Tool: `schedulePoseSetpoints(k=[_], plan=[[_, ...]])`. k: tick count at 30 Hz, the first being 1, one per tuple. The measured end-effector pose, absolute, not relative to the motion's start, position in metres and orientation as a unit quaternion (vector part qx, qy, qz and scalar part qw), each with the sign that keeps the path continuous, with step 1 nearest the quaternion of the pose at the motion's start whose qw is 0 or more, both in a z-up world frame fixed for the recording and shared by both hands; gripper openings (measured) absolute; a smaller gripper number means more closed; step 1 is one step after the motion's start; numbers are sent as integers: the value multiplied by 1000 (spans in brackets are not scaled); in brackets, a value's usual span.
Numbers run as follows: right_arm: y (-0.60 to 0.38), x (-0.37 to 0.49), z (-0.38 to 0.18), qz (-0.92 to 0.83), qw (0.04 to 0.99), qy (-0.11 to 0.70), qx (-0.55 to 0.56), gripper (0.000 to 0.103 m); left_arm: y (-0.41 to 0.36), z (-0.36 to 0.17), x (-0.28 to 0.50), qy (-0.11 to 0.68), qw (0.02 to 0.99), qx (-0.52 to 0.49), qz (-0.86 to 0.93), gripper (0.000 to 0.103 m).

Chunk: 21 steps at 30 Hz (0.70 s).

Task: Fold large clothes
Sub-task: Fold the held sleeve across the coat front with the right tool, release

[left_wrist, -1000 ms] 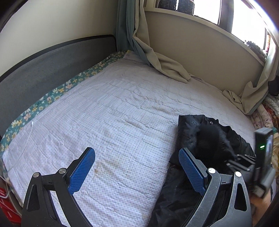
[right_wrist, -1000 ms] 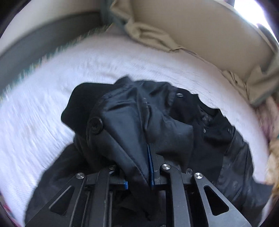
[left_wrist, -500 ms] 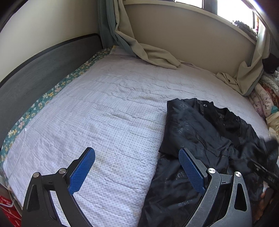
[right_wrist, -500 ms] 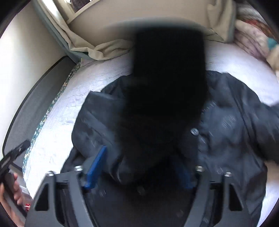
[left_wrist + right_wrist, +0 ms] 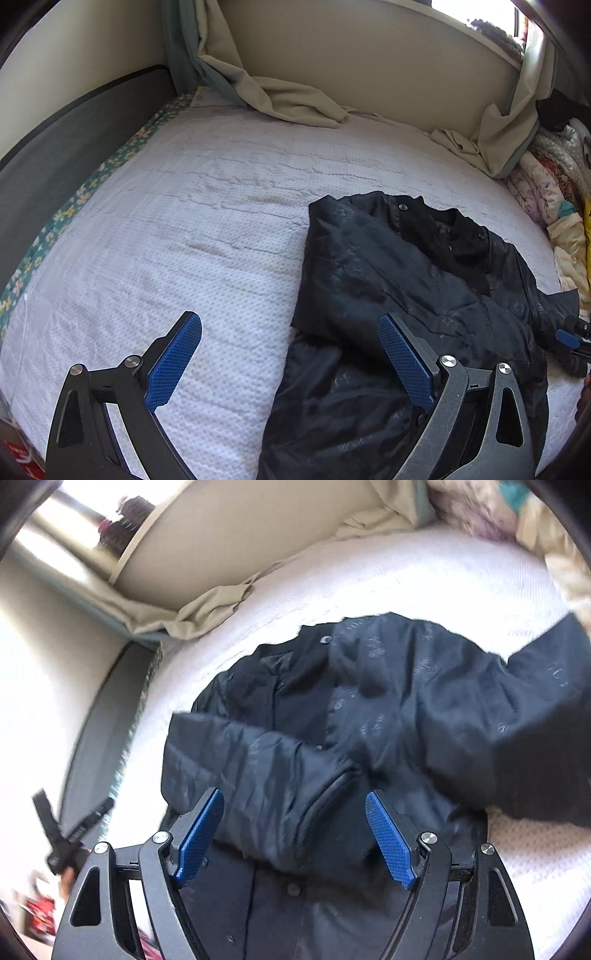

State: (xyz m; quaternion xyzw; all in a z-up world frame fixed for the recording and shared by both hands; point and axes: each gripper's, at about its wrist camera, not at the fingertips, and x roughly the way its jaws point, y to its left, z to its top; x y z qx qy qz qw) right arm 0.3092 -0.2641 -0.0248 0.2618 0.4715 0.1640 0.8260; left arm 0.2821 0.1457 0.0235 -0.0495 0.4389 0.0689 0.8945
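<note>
Both the left gripper and right gripper are hanging wide, gripping nothing, over the black jacket lying, seemingly half-folded, at the bed's right edge.

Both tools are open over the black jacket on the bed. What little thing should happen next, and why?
Probably the right tool should close on the sleeve lying across the black jacket. Its blue pads stand open on either side of that sleeve, gripping nothing. The left tool is also open, half over the bed cover, and the jacket looks rumpled, not folded.
</note>
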Motion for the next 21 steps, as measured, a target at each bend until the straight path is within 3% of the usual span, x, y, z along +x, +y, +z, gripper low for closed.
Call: schedulePoseSetpoints(k=[7,16,18,20,21], plan=[[-296,308,-92,142,744,520,394,78,139,-13,311,465,881,-66,57,98],[-281,309,-113,151,732,541,386,77,140,-30,330,483,870,-79,58,98],[-275,311,-114,160,736,538,379,65,139,-33,332,485,869,-79,57,98],[-269,316,-116,172,737,537,372,37,136,-36,334,489,867,-73,56,98],[-266,319,-117,176,736,537,372,31,135,-37,334,490,867,-71,55,98]])
